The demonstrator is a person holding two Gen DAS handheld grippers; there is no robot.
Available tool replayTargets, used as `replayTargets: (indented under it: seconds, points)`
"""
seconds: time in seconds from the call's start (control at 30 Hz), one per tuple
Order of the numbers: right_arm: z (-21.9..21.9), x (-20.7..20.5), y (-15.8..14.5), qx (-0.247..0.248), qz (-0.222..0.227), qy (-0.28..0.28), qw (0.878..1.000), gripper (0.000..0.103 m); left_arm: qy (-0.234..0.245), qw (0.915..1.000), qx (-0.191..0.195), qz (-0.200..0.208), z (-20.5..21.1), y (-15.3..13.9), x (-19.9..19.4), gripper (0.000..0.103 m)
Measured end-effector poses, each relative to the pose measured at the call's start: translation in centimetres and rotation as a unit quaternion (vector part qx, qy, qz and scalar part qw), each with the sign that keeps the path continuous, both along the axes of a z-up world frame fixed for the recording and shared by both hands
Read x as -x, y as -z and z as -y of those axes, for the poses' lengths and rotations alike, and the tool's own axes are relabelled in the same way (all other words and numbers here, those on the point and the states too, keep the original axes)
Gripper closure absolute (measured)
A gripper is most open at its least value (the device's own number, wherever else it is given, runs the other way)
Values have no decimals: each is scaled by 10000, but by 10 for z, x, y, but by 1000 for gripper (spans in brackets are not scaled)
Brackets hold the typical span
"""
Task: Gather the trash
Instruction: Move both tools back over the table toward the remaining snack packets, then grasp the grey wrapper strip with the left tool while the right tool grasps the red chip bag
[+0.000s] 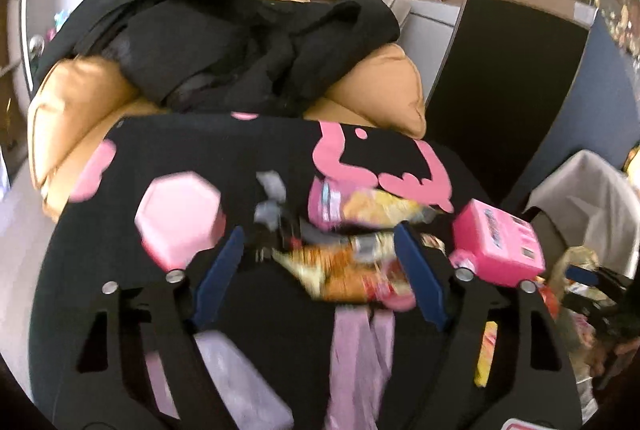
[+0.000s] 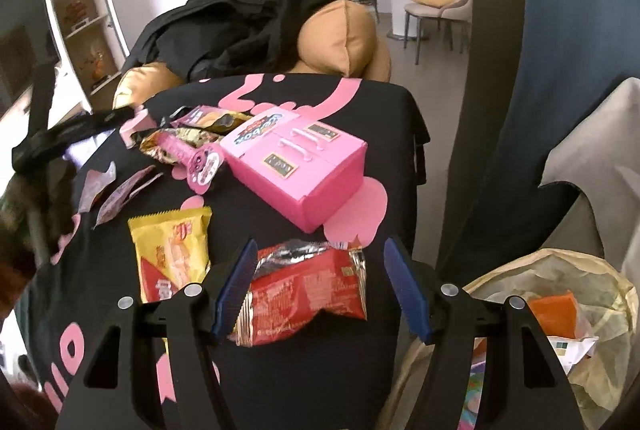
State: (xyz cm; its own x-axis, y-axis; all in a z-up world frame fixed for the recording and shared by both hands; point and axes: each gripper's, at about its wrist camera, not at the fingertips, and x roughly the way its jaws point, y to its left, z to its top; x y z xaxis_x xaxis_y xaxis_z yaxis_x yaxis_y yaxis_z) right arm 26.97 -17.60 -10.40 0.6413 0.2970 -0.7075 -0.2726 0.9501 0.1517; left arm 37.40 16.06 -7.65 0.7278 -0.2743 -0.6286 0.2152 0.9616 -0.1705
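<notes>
My left gripper (image 1: 320,262) is open over a black cloth with pink print (image 1: 200,150), its blue fingers on either side of an orange and yellow snack wrapper (image 1: 352,274). A pink and yellow wrapper (image 1: 360,208) lies just beyond it. My right gripper (image 2: 324,290) is open around a red snack wrapper (image 2: 308,290) lying on the cloth. A yellow wrapper (image 2: 172,250) lies to its left. More wrappers (image 2: 180,142) lie farther back. A trash bag (image 2: 560,314) with paper in it stands open at the lower right.
A pink toy fridge box (image 2: 296,166) lies on the cloth, also in the left wrist view (image 1: 500,242). A pink hexagonal box (image 1: 180,218) sits left. Behind are a tan armchair (image 1: 80,98) with black clothes (image 1: 224,38), and shelves (image 2: 80,10).
</notes>
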Motion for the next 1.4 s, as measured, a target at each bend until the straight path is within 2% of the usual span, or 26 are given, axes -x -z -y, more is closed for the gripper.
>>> replayTargets:
  seconds: [0.1,0.2,0.3,0.37,0.4,0.43,0.57,0.87,1.0,1.1,1.2,1.33,1.4]
  points:
    - [5,4,2,57,34,-5,10000,41,75,9985,-516,-181,7,10,-27,45]
    - [14,3,4,-106,7,60,9999,41,52,9961,-803,-370,11,24,-41,46]
    - [17,2,8,-193,-37,77,9998,41,-110,9952,-775,-588,7,35,-49,46]
    - [17,1,9,-184,-48,47,9998,41,-150,9951,-648,-728,4,39,-50,54]
    - [15,1,10,-176,-51,27,9998,41,-144,9946,-637,-808,3,41,-51,65]
    - [14,1,10,-172,-55,14,9998,41,-138,9942,-619,-865,2,43,-51,71]
    - [6,3,8,-141,-44,-38,9999,41,-160,9948,-584,-820,1,39,-40,72]
    - [-9,8,7,-16,-67,-249,9997,41,216,9982,40,-550,6,-1,51,71]
    - [-8,3,21,-148,-255,-176,9994,41,235,9966,434,-652,8,-2,87,71]
    - [-13,2,28,-191,-354,-173,9990,41,224,9956,560,-722,11,1,111,71]
    - [-30,13,26,-428,-496,-654,9957,41,189,9950,572,-794,14,6,132,71]
    - [-56,36,22,-361,-538,-1231,9903,41,25,9937,696,-881,10,16,151,71]
    - [-63,48,17,-285,-427,-1298,9902,41,-96,9917,855,-954,8,21,159,71]
